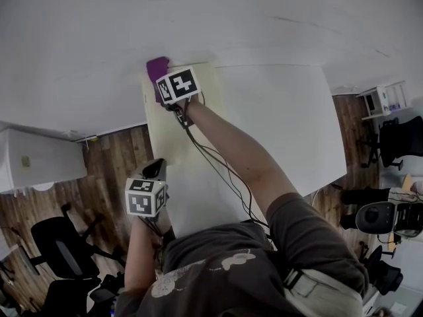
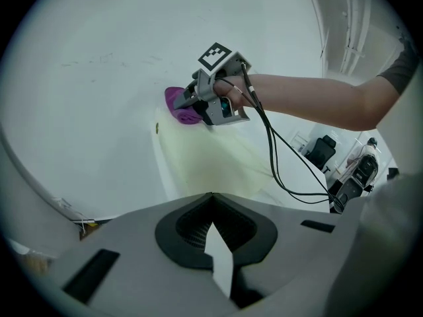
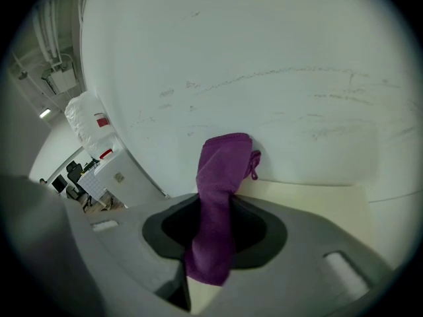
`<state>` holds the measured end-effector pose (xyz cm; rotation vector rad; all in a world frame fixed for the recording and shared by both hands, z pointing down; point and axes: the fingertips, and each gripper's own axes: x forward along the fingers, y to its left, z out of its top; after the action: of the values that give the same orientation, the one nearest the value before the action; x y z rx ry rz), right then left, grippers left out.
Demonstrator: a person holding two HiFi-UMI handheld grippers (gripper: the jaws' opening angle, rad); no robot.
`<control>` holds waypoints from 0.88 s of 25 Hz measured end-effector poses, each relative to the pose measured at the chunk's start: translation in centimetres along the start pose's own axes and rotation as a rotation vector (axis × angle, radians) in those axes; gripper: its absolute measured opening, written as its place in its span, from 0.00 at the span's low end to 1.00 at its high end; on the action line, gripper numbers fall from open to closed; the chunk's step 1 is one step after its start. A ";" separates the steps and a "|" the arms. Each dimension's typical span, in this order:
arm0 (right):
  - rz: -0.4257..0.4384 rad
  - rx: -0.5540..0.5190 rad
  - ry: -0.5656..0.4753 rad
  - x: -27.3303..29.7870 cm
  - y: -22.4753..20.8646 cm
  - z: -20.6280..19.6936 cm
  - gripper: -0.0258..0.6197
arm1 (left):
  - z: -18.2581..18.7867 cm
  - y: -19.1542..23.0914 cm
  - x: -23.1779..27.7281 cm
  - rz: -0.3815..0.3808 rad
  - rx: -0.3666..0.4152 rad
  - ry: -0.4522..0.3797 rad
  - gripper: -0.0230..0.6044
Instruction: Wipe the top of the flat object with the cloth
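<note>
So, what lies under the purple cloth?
The far corner of the pale board, which rests on the white table. The right gripper holds the cloth there; the spot directly beneath it is covered.

Wall (image 1: pixel 264 18) blocks just past the cloth (image 1: pixel 157 67); the flat object (image 1: pixel 162 134) lies open

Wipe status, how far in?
Done: the right gripper has its fingers shut on the purple cloth. In hand: the cloth sits at the far left corner of the pale flat board. Left: probably most of the board's top; nothing visible shows which parts are wiped. The left gripper is shut, empty, near the board's near edge.
</note>
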<state>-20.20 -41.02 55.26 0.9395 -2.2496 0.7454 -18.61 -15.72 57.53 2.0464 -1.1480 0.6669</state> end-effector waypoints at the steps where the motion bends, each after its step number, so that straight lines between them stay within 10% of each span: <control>1: -0.006 0.008 -0.003 -0.3 -0.6 -0.2 0.22 | 0.0 0.0 0.0 -0.001 -0.003 -0.001 0.04; 22: -0.136 0.107 -0.031 -6.9 -12.3 -3.1 0.22 | 0.0 -0.2 0.1 0.038 -0.027 -0.003 0.04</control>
<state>-5.95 -43.25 55.89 1.1501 -2.1638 0.8012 -18.39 -15.66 57.55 2.0083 -1.1942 0.6636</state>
